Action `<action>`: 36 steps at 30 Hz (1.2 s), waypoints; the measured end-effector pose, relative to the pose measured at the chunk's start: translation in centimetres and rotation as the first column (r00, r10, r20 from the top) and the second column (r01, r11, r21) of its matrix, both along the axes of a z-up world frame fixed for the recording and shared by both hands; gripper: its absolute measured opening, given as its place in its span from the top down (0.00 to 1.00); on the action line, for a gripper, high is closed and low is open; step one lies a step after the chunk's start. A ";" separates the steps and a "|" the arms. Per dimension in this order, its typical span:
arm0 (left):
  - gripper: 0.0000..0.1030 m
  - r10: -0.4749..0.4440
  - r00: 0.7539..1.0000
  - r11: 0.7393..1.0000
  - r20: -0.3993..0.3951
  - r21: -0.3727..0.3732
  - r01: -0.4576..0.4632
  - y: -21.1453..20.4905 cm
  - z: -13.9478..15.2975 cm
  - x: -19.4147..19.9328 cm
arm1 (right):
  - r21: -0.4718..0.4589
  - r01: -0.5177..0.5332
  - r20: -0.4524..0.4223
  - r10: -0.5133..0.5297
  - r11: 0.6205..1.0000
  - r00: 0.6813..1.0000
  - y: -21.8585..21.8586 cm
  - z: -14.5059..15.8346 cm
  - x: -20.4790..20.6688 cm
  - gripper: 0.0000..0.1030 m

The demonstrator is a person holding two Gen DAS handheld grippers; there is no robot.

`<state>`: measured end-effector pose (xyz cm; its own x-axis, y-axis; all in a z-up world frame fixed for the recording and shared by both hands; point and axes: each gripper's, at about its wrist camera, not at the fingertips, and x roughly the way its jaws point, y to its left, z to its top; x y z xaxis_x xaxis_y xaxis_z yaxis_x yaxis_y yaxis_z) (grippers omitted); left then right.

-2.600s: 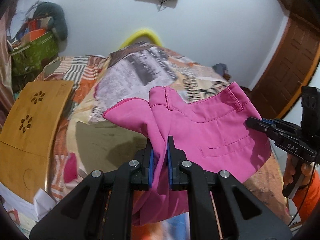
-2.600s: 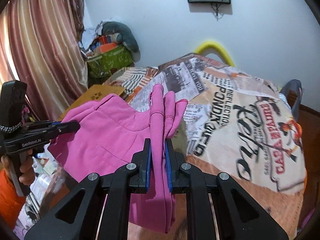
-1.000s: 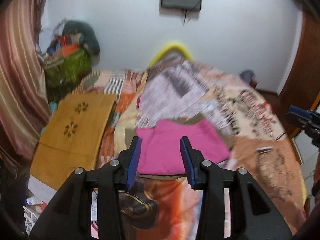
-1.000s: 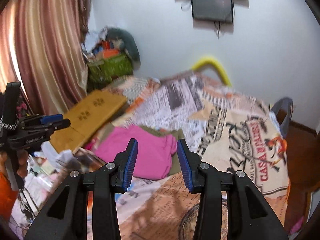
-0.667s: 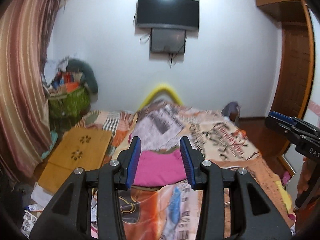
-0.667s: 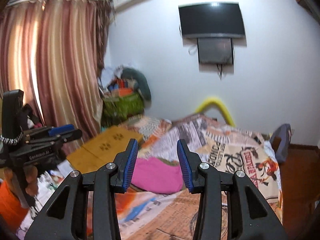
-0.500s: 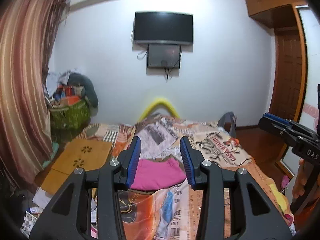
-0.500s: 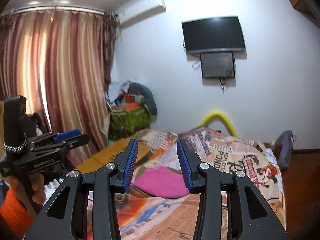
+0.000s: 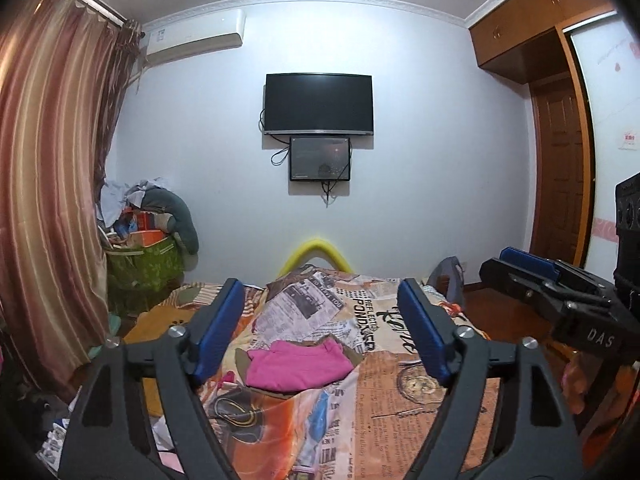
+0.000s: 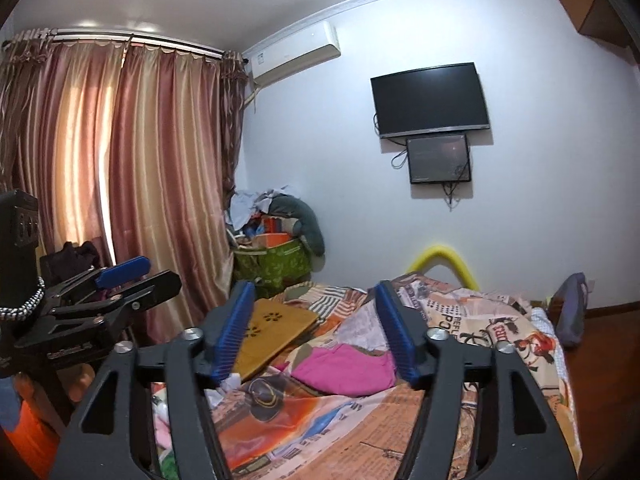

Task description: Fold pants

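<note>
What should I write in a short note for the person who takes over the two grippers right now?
Left gripper: fingers wide open, holding nothing, held up well back from the bed.
Right gripper: also open and empty, raised beside the left one.
Pants: pink, lying in a compact folded bundle on the patterned bedspread, near the wooden board. Neither gripper touches them.
Done: the pants look folded and set down.
Left: probably nothing; perhaps check that the edges lie flat, which cannot be judged from this far.
</note>
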<state>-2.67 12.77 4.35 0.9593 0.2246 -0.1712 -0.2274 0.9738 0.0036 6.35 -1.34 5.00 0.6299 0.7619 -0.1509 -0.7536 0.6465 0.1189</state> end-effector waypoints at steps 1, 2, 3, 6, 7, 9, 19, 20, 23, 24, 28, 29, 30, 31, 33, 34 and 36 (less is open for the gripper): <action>0.20 -0.004 1.000 1.000 -0.002 -0.001 0.004 -0.2 -0.1 -0.1 | 0.011 0.006 0.002 -0.006 1.000 1.000 -0.2 0.0 -0.2 0.27; 0.17 -0.007 1.000 1.000 -0.001 -0.001 0.007 -0.3 -0.1 -0.2 | 0.020 0.014 0.004 -0.014 1.000 1.000 -0.3 0.0 -0.4 0.22; 0.14 -0.005 1.000 1.000 0.002 0.000 0.005 -0.5 -0.2 -0.4 | 0.024 0.022 0.006 -0.022 0.999 1.000 -0.4 0.1 -0.6 0.20; 0.07 -0.006 1.000 1.000 0.005 -0.011 0.006 -0.5 -0.3 -0.3 | 0.015 0.050 0.018 -0.051 0.999 0.999 -0.4 0.1 -0.9 0.14; 0.05 -0.006 1.000 1.000 0.005 -0.015 0.006 -0.6 -0.3 -0.5 | 0.012 0.056 0.020 -0.056 0.998 0.998 -0.4 0.0 -0.9 0.09; 0.02 -0.002 1.000 1.000 0.006 -0.023 0.003 -0.4 -0.4 -0.5 | 0.011 0.071 0.023 -0.071 0.997 0.997 -0.5 -0.1 -1.0 0.00; 0.01 0.019 1.000 0.999 0.000 -0.026 -0.019 -0.3 -1.0 -0.6 | 0.024 0.086 -0.004 -0.086 0.996 0.996 -1.1 -0.4 -0.9 0.00; 0.01 0.019 1.000 1.000 -0.002 -0.025 -0.019 -0.3 -1.1 -0.6 | 0.024 0.086 -0.007 -0.086 0.996 0.996 -1.1 -0.5 -1.0 0.00; 0.01 0.022 1.000 0.999 -0.008 -0.024 -0.022 -0.4 -1.4 -0.4 | 0.022 0.084 -0.012 -0.084 0.996 0.996 -1.3 -0.8 -1.2 0.00; 0.01 0.024 1.000 0.999 -0.009 -0.025 -0.024 -0.5 -1.4 -0.3 | 0.021 0.086 -0.011 -0.086 0.996 0.996 -1.3 -0.7 -1.2 0.00; 0.01 0.028 1.000 0.999 -0.014 -0.023 -0.028 -0.6 -1.6 -0.1 | 0.020 0.087 -0.018 -0.087 0.996 0.996 -1.3 -0.8 -1.3 0.00; 0.01 0.029 0.999 0.999 -0.015 -0.021 -0.029 -0.7 -1.5 -0.1 | 0.018 0.088 -0.020 -0.087 0.996 0.996 -1.3 -0.8 -1.3 0.00; 0.01 0.029 0.999 0.999 -0.017 -0.019 -0.029 -0.7 -1.6 0.0 | 0.016 0.088 -0.021 -0.088 0.996 0.996 -1.3 -0.8 -1.3 0.00; 0.01 0.028 0.999 0.999 -0.018 -0.019 -0.029 -0.8 -1.6 0.0 | 0.015 0.089 -0.023 -0.088 0.996 0.996 -1.3 -0.8 -1.2 0.00; 0.01 0.025 0.999 1.000 -0.021 -0.018 -0.026 -0.8 -1.7 0.1 | 0.012 0.089 -0.025 -0.089 0.996 0.996 -1.3 -0.8 -1.3 0.00; 0.01 0.026 0.999 1.000 -0.021 -0.017 -0.026 -0.9 -1.8 0.2 | 0.010 0.089 -0.026 -0.089 0.996 0.996 -1.3 -0.7 -1.3 0.00; 0.01 0.025 0.999 1.000 -0.023 -0.015 -0.026 -1.0 -1.8 0.3 | 0.007 0.092 -0.026 -0.092 0.996 0.995 -1.4 -0.6 -1.2 0.00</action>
<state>-2.38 11.76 2.56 0.9490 0.2463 -0.1966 -0.2522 0.9676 -0.0055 5.12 -2.70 4.40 0.6933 0.7024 -0.1614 -0.6878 0.7117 0.1431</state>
